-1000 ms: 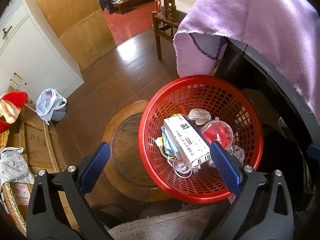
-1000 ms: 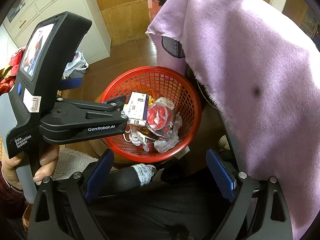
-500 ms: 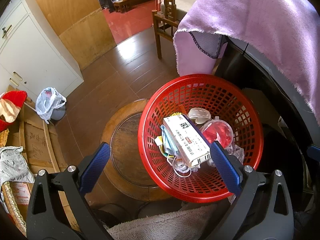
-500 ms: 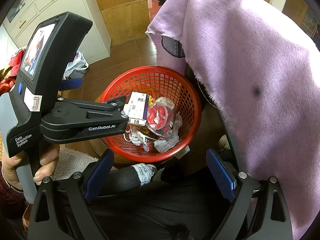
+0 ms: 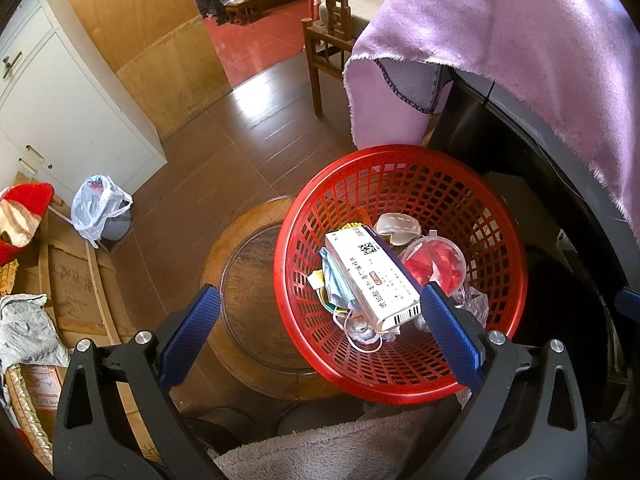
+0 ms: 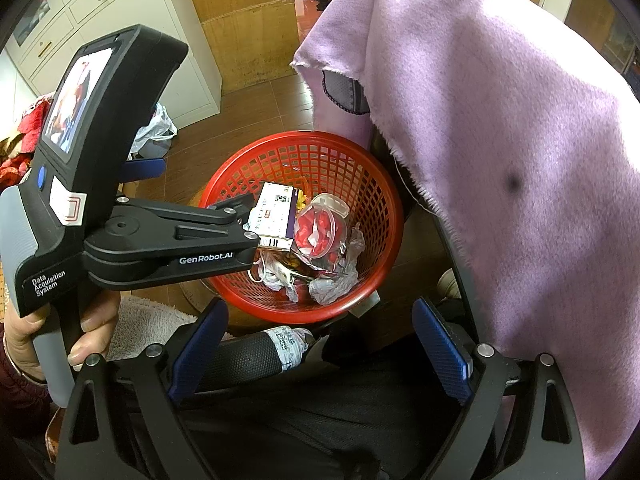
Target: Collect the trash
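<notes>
Sitting in the basket (image 5: pixel 505 216): a carton (image 5: pixel 372 276) lying across the middle, a lidded cup (image 5: pixel 434 265) just right of it, a mask (image 5: pixel 338 290) tucked under its left edge. Resting partly on a round stool (image 5: pixel 250 300) at the basket's left rim. Hanging over the basket's far right rim: a cloth (image 5: pixel 500 40). Lying well left on the floor: a bag (image 5: pixel 98 210), before a cabinet (image 5: pixel 60 112).

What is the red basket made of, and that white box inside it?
The red basket looks like moulded plastic: glossy, with a regular grid of holes. The white box seems to be thin printed cardboard, with sharp folded edges, a matte face and a barcode on its end.
</notes>
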A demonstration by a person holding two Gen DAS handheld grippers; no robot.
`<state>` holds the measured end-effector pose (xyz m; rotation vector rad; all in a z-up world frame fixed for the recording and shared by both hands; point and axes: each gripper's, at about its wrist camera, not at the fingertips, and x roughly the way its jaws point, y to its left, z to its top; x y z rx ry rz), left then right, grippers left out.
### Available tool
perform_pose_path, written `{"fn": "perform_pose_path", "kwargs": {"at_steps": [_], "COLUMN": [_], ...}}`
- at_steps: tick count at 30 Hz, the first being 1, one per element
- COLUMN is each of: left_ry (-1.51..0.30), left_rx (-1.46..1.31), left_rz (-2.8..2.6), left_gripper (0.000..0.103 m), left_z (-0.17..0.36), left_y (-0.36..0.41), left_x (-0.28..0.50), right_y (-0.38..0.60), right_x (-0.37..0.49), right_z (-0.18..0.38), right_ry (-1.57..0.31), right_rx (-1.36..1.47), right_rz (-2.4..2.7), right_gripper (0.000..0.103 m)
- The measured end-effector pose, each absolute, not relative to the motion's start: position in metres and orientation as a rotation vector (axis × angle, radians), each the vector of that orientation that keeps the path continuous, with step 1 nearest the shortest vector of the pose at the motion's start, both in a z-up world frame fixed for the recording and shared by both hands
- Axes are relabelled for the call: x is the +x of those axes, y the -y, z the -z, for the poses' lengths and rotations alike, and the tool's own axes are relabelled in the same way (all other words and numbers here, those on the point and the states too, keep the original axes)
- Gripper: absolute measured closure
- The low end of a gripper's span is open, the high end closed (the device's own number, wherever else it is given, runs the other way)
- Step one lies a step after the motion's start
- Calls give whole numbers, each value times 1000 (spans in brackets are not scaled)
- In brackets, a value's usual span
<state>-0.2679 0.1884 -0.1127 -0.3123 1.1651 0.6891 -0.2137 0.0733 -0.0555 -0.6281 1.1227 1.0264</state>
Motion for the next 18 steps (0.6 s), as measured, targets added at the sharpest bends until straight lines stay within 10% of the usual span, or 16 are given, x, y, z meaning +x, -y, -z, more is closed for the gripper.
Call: {"fn": "perform_pose_path", "kwargs": {"at_steps": [18], "left_ry": [-1166], "left_rx": [-312], "left_rz": [-721], "left_gripper": [7], "left_z": [113], "left_y": [-190], "left_x": [-270], "right_y": [-73], "right_x": [-213], "right_z": [55], "right_ry": [-1123], "right_rx": [-628], "right_rz": [-1027], "right_gripper": [11]}}
